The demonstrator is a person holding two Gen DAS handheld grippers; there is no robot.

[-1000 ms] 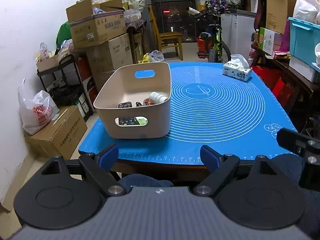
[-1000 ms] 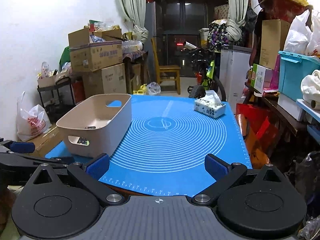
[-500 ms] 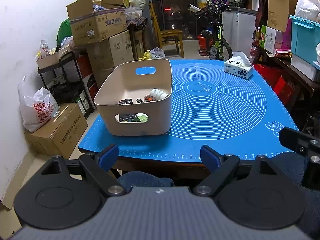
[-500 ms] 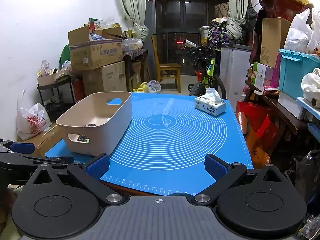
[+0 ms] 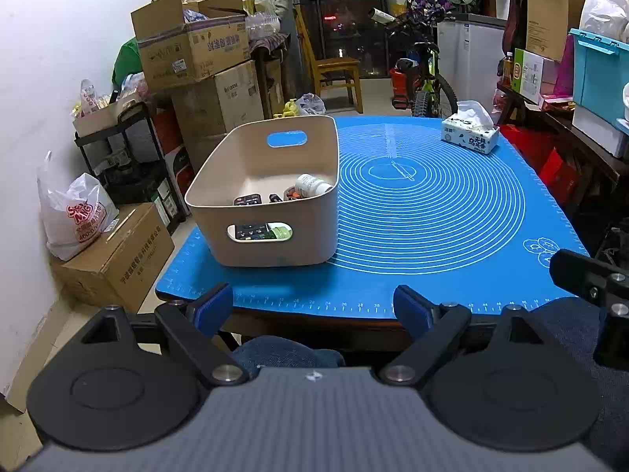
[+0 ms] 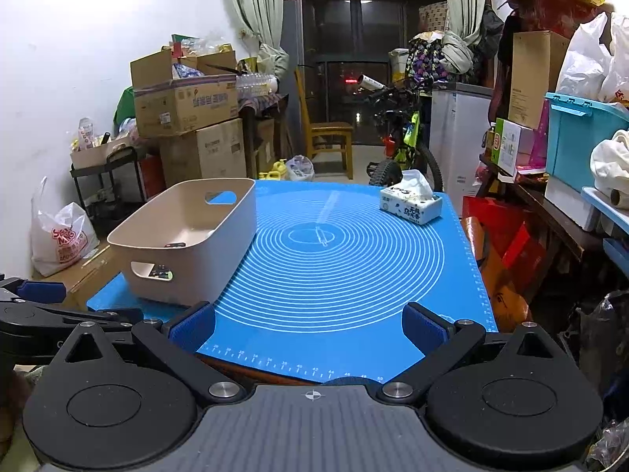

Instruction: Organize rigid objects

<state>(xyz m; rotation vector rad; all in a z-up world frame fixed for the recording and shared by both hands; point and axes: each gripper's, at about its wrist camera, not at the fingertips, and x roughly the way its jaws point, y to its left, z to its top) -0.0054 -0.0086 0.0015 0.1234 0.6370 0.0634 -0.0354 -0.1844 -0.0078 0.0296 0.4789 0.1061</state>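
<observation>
While level – both grippers (image 5: 313, 307) (image 6: 308, 326), jaws wide

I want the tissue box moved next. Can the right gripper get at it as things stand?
Probably yes. The right gripper is open and empty, and only bare blue mat lies between it and the tissue box; the beige bin sits off to the side.

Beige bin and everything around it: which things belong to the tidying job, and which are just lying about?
Part of the job:
- beige bin on the blue mat
- white bottle and remote controls inside the bin
- left gripper and right gripper, both open and empty

Just lying about:
- tissue box
- cardboard boxes
- bicycle
</observation>
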